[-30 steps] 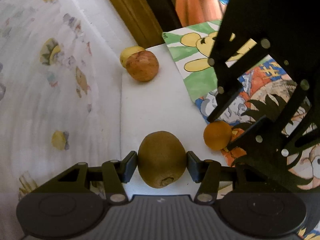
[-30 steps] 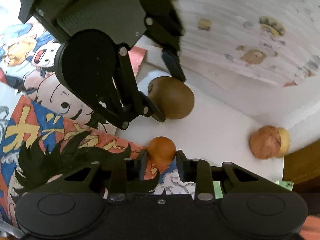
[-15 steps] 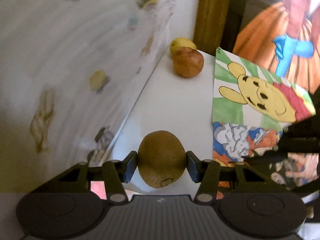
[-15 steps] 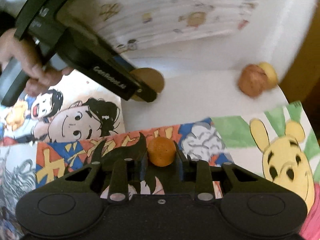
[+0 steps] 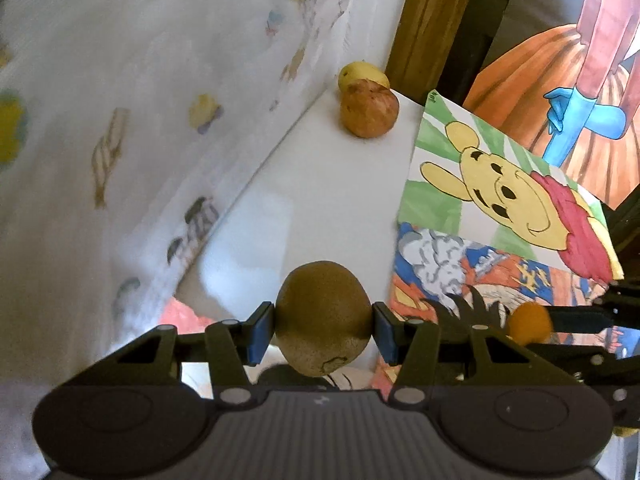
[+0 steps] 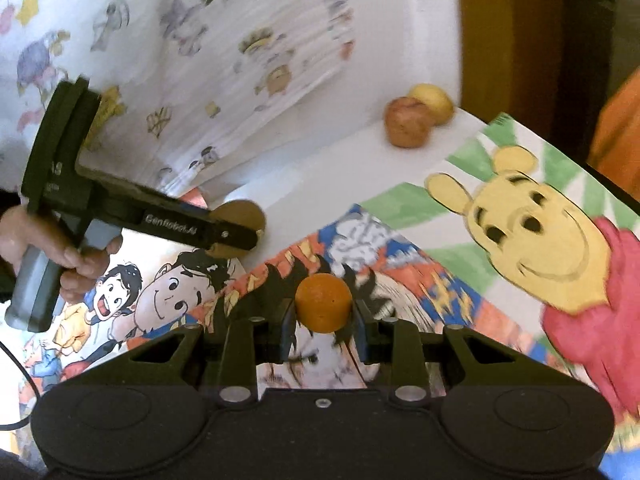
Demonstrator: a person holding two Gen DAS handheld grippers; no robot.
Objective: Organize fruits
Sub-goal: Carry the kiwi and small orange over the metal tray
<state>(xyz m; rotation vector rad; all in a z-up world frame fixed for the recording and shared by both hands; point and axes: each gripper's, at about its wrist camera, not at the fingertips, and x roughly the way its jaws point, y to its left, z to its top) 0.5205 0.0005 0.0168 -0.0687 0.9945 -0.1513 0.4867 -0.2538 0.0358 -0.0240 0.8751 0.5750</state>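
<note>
The left gripper (image 5: 322, 329) clamps a kiwi (image 5: 322, 318) and the right gripper (image 6: 323, 312) an orange (image 6: 323, 303), fingers pressing each fruit's sides; both hang clear of the desk (image 5: 320, 184), likely bound for the two fruits (image 5: 368, 106) at its far corner.

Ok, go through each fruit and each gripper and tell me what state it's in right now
Kiwi: gripped in the left gripper, lifted.
Small orange fruit: gripped in the right gripper, lifted.
Reddish apple: resting on the white surface, untouched.
Yellow fruit: resting behind the apple, touching it.
</note>
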